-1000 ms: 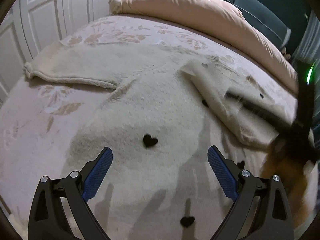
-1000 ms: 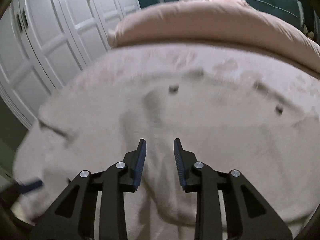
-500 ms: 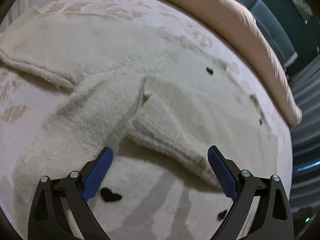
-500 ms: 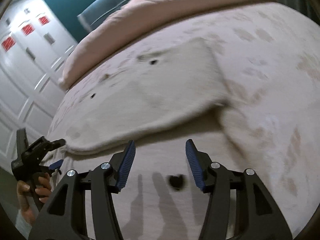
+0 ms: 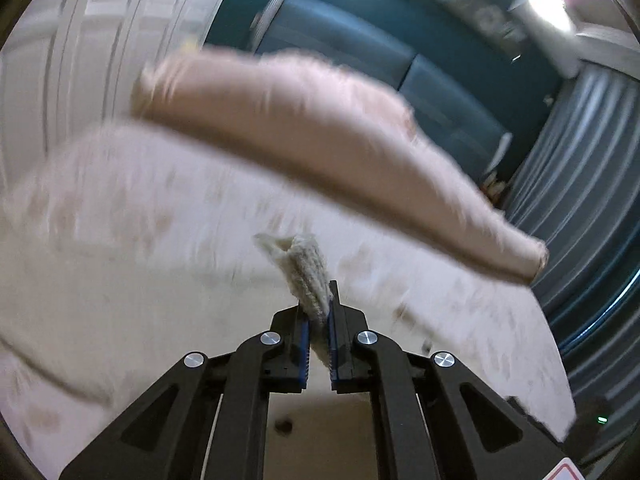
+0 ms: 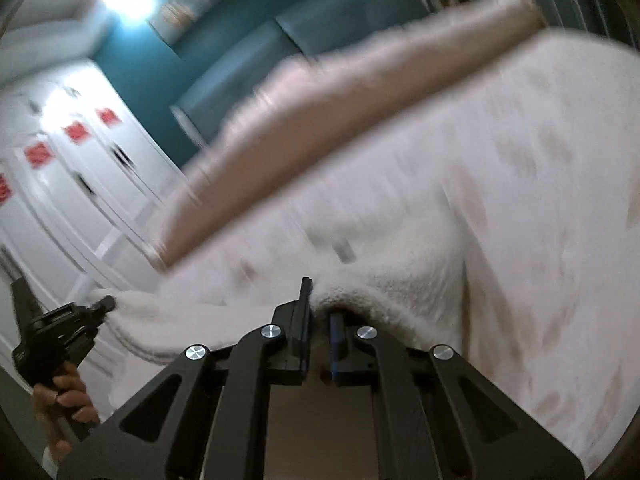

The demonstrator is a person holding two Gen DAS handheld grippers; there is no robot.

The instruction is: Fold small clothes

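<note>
While both jaws pinch the cream sweater (image 5: 308, 276), floral bedspread (image 5: 120, 208), pink bolster (image 5: 320, 140), teal wall (image 5: 400, 12)

Both wrist views skim low over the bed (image 5: 120, 240), facing its pillow (image 6: 320, 120).

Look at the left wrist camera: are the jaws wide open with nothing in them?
No, the left gripper is shut on a fold of the cream sweater, which sticks up between its jaws.
</note>
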